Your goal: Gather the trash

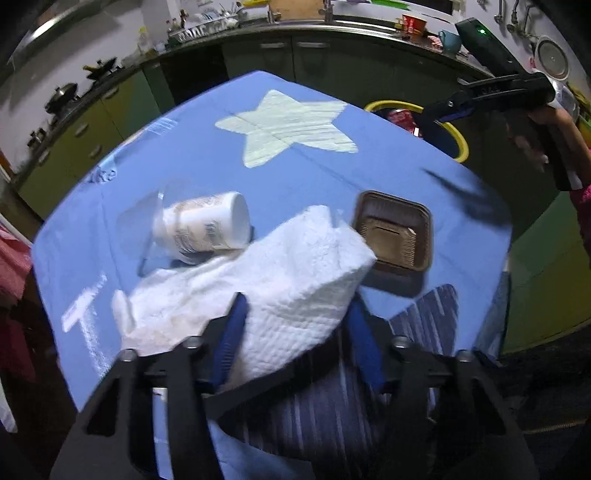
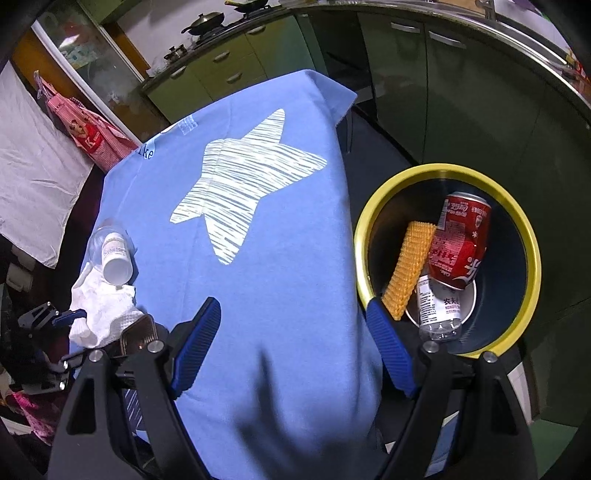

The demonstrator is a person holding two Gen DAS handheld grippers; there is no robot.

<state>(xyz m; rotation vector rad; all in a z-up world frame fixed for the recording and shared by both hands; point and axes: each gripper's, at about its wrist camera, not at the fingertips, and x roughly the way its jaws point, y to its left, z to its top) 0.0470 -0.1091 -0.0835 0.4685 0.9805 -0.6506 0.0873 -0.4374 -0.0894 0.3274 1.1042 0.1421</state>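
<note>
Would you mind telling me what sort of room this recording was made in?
Most likely a home kitchen: green cabinets run beneath a counter, a wok sits on the stove, and a dish rack stands by the sink. The table wears a blue star-print cloth.

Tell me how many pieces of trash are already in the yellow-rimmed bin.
3 visible: a red soda can leaning against the far wall, an orange ridged piece to its left, and a clear plastic bottle at the bottom. More may be hidden underneath.
</note>
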